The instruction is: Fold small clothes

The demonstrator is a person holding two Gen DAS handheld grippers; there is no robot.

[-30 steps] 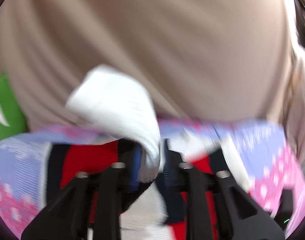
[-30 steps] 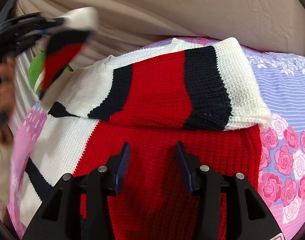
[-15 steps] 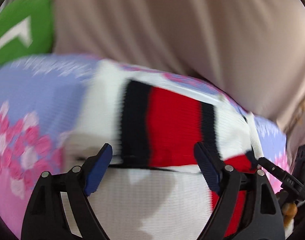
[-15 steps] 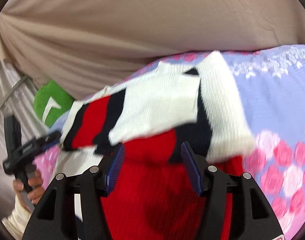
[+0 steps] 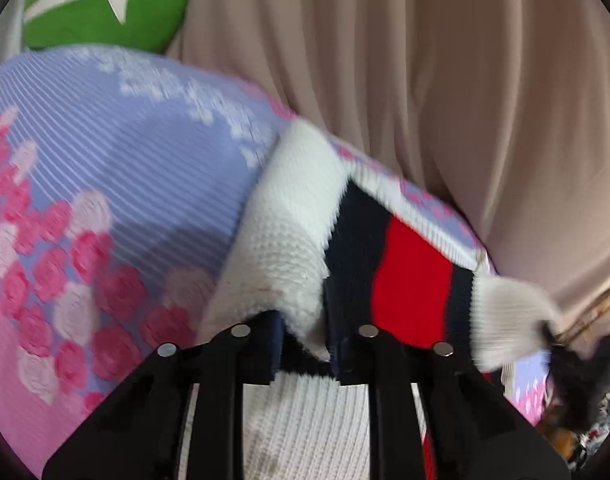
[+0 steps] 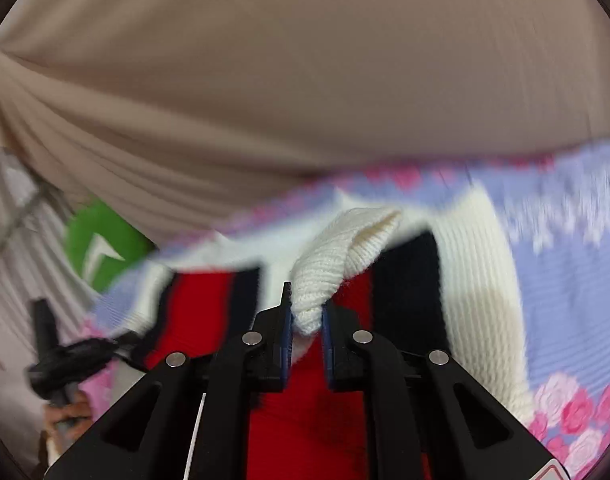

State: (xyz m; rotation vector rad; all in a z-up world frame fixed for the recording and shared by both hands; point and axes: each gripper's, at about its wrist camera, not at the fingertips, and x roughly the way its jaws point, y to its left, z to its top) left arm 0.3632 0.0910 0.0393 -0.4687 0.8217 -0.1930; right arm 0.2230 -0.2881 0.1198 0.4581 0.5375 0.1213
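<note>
No legible text — only blurred patterns

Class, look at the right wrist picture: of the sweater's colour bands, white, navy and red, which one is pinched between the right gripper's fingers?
The white band: a ribbed white fold of the sweater is clamped in the right gripper. The navy and red bands lie free behind it.

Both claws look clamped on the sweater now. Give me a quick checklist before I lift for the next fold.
1. Left claw grip: jaws just closed on the white knit edge of the sweater. Ok.
2. Right claw grip: jaws just closed, pinching a white ribbed cuff. Ok.
3. How deep each bite is: cannot tell, motion blur.
4. Sweater over the floral bedsheet: ok.
5. Claws apart from each other: ok.
6. Beige curtain behind, apart from the knit: ok.
</note>
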